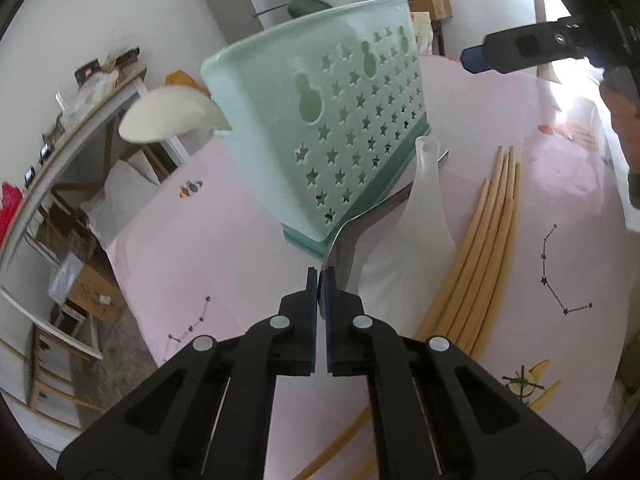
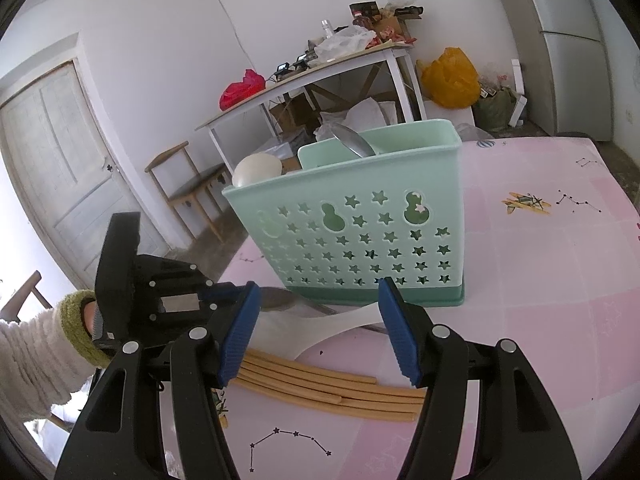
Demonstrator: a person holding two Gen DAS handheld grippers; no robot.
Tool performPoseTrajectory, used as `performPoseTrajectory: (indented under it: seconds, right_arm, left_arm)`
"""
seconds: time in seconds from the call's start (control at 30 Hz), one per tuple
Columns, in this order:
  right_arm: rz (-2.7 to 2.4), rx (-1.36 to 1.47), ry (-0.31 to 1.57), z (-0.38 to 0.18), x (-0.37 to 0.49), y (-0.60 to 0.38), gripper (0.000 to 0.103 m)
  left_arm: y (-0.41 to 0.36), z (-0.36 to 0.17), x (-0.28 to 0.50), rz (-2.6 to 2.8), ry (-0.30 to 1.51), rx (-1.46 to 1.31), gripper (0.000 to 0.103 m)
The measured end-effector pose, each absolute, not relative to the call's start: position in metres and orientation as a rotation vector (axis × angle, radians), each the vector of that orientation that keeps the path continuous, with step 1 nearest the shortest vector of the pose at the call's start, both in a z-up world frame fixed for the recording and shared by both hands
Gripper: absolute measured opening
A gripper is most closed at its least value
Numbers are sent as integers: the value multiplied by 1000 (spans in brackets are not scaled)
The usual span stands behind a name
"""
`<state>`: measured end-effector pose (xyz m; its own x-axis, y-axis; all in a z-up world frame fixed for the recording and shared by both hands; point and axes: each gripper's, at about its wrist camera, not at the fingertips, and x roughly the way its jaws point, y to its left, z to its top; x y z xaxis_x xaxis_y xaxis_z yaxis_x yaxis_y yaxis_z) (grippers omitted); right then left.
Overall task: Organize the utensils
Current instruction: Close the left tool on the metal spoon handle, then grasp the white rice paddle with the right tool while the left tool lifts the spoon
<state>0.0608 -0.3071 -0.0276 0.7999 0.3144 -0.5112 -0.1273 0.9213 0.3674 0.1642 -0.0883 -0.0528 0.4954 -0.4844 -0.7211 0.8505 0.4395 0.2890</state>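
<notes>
A mint-green utensil caddy with star holes stands on the pink table; it also shows in the right wrist view, holding a white spoon and a metal spoon. My left gripper is shut on the bowl edge of a metal spoon lying beside the caddy's base. A white plastic spoon and several wooden chopsticks lie next to it. My right gripper is open and empty above the chopsticks, facing the caddy.
The pink table cover has star prints. A cluttered white side table, a wooden chair and a door stand beyond the table's far edge. A fridge is at right.
</notes>
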Motion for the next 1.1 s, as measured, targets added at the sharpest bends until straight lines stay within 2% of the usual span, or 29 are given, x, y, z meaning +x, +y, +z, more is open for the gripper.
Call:
performPoseTrajectory:
  seconds: [0.57,0.93,1.1]
  right_arm:
    - [262,375,613,-30,57,-310,60]
    - [316,633,786,-66,68,-313,59]
    - [304,752,869,-87,82,-320,51]
  left_arm:
    - [-94,-70,173,-891,670,678,2]
    - [-74,-60,158,-795,652,596,1]
    - [-53,-60,160,-721,675,445,1]
